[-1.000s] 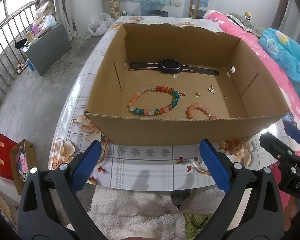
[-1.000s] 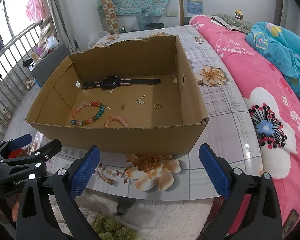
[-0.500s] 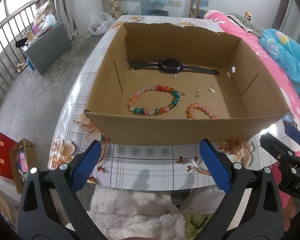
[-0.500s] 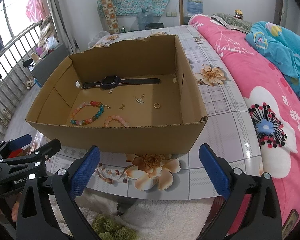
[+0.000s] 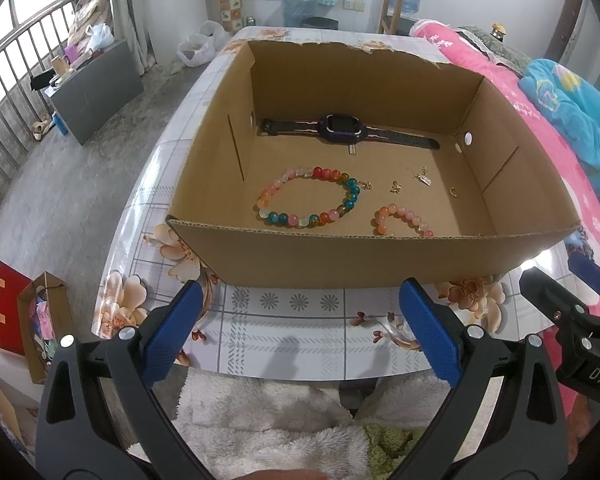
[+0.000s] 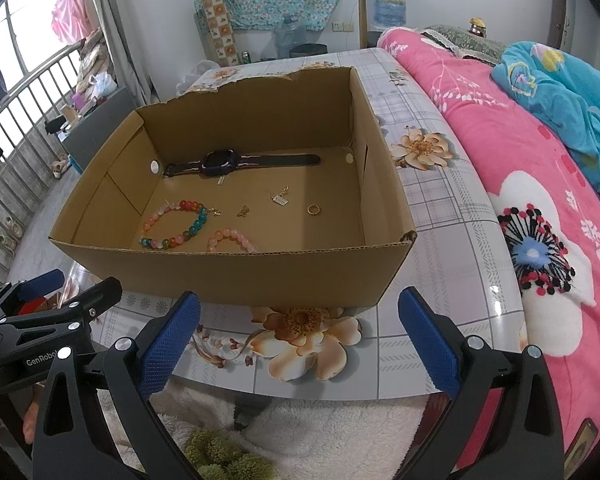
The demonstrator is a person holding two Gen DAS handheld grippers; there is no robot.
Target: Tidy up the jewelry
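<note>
An open cardboard box (image 5: 340, 258) (image 6: 260, 276) stands on a floral table. Inside lie a dark watch (image 5: 342, 129) (image 6: 224, 162) by the far wall, a multicoloured bead bracelet (image 5: 310, 196) (image 6: 176, 224), a smaller pink bead bracelet (image 5: 402, 220) (image 6: 232, 239), two small gold charms (image 5: 422, 176) (image 6: 280, 199) and a gold ring (image 5: 453, 191) (image 6: 313, 209). My left gripper (image 5: 300, 332) and my right gripper (image 6: 300, 332) both hang open and empty over the table's near edge, short of the box.
A floral tablecloth (image 5: 292, 320) covers the table. A pink bed cover (image 6: 540, 200) with a blue blanket lies to the right. Paper bags (image 5: 20, 312) stand on the floor at the left. White fluffy fabric (image 5: 268, 420) lies below the grippers.
</note>
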